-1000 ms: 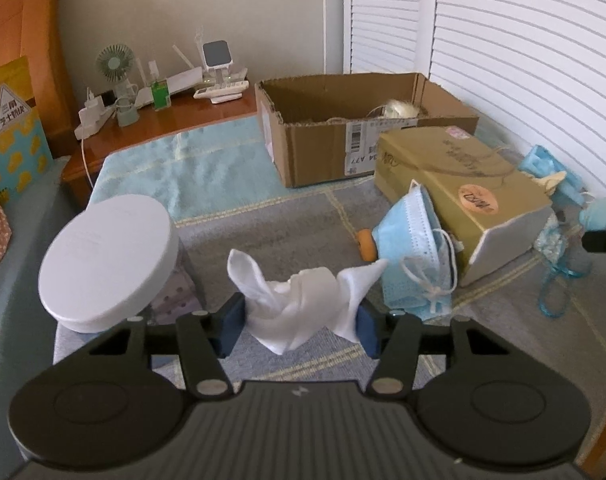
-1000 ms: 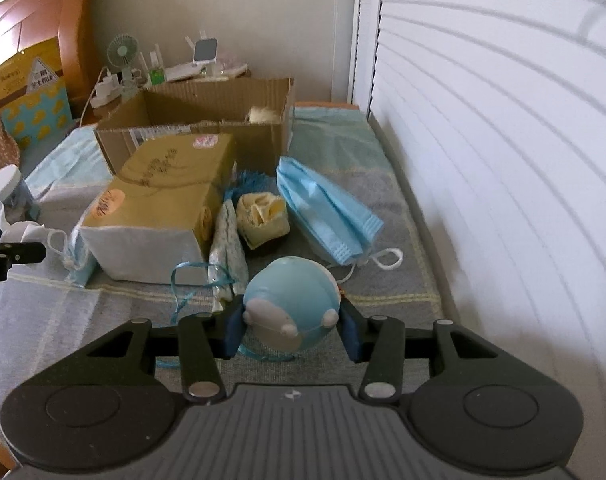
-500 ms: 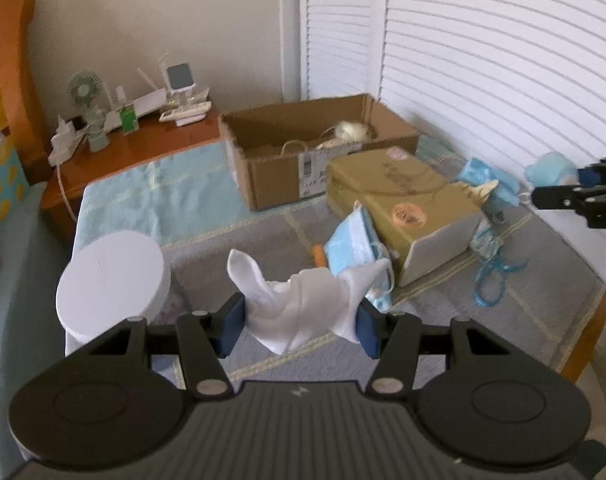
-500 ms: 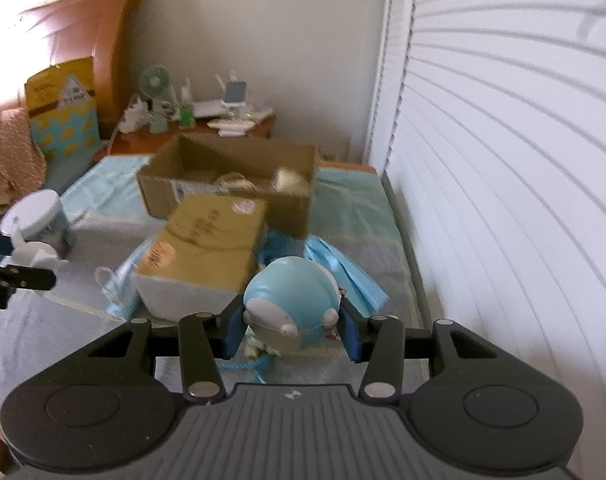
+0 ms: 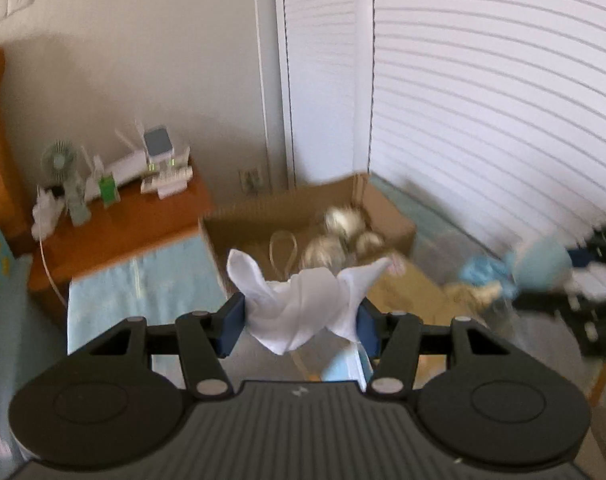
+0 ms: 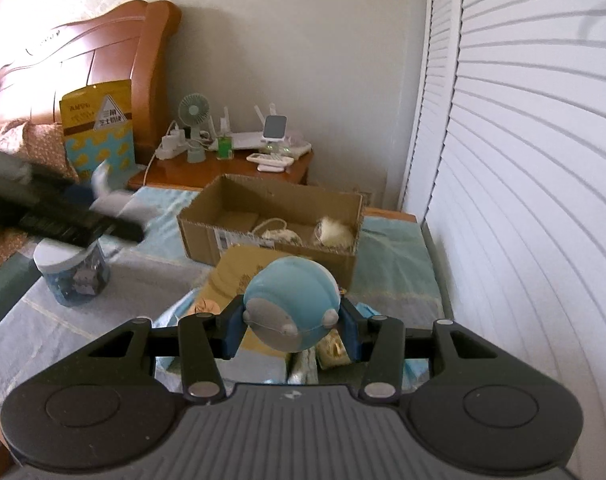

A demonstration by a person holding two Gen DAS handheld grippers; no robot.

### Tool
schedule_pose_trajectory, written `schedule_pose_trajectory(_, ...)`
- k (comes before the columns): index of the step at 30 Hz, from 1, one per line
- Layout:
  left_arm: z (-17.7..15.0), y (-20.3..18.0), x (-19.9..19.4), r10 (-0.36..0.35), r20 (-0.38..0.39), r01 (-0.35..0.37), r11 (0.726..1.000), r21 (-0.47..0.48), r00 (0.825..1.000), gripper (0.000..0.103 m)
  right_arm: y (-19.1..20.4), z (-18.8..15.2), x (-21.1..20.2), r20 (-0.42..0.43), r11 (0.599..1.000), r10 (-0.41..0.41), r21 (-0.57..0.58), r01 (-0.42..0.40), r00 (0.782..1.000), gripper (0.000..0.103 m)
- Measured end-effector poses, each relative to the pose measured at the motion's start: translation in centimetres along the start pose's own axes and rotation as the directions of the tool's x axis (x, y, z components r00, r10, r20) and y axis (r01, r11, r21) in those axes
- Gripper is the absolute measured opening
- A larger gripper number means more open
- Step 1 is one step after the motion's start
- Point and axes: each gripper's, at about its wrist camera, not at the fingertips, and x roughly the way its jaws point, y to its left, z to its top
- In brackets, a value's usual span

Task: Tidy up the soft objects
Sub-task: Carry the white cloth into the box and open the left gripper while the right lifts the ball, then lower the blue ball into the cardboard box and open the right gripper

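My left gripper (image 5: 301, 320) is shut on a crumpled white cloth (image 5: 303, 300) and holds it high in the air, short of the open cardboard box (image 5: 387, 216). The box holds a few pale fluffy items (image 5: 343, 220). My right gripper (image 6: 291, 326) is shut on a round light-blue plush toy (image 6: 293, 300), raised above the closed tan box (image 6: 239, 268), with the cardboard box (image 6: 271, 240) ahead. The right gripper shows blurred at the right of the left wrist view (image 5: 563, 276); the left one shows blurred at the left of the right wrist view (image 6: 63, 212).
A white-lidded jar (image 6: 73, 276) stands on the blue-grey bedcover (image 6: 31, 320). A wooden nightstand (image 6: 219, 168) with a fan and small devices stands behind the box. Slatted white doors (image 6: 523, 160) run along the right. A headboard (image 6: 103, 60) and a yellow bag (image 6: 99, 128) stand far left.
Both grippers have risen and moved forward toward the cardboard box, each keeping its load. The bed items have dropped lower in both views, and the box interior now shows from above.
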Motion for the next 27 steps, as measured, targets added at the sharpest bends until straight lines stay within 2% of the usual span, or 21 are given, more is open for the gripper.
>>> schedule_pose_trajectory(8, 4.7, 1.5, 6.9, 0.025, -0.031, -0.026, 0.999, -0.038, 0.999, 0.058, -0.9, 0.7, 0.6, 0.020, 1.000, -0.001, 0.020, 0.000, 1.000, 0.053)
schedule_pose_trajectory(9, 4.8, 1.7, 7.5, 0.027, -0.032, -0.029, 0.998, -0.051, 0.999, 0.060, -1.0, 0.7, 0.6, 0.019, 1.000, -0.003, 0.022, 0.002, 1.000, 0.053)
schedule_pose_trajectory(11, 5.0, 2.0, 8.7, 0.035, -0.039, -0.038, 0.997, -0.072, 0.999, 0.084, -1.3, 0.7, 0.8, 0.018, 1.000, -0.005, 0.028, 0.004, 1.000, 0.053)
schedule_pose_trajectory(14, 4.9, 2.3, 9.4, 0.068, -0.044, -0.072, 0.994, -0.077, 0.997, 0.086, -1.6, 0.7, 0.8, 0.016, 0.999, -0.010, 0.035, 0.010, 1.000, 0.053)
schedule_pose_trajectory(19, 3.8, 1.9, 7.3, 0.053, -0.044, -0.056, 0.996, -0.063, 0.998, 0.094, -1.5, 0.8, 1.0, 0.015, 0.999, -0.013, 0.031, 0.013, 1.000, 0.053)
schedule_pose_trajectory(27, -0.4, 0.4, 0.8, 0.019, -0.024, -0.021, 0.995, -0.094, 1.000, 0.096, -0.7, 1.4, 0.9, 0.021, 1.000, -0.012, 0.007, 0.012, 1.000, 0.053)
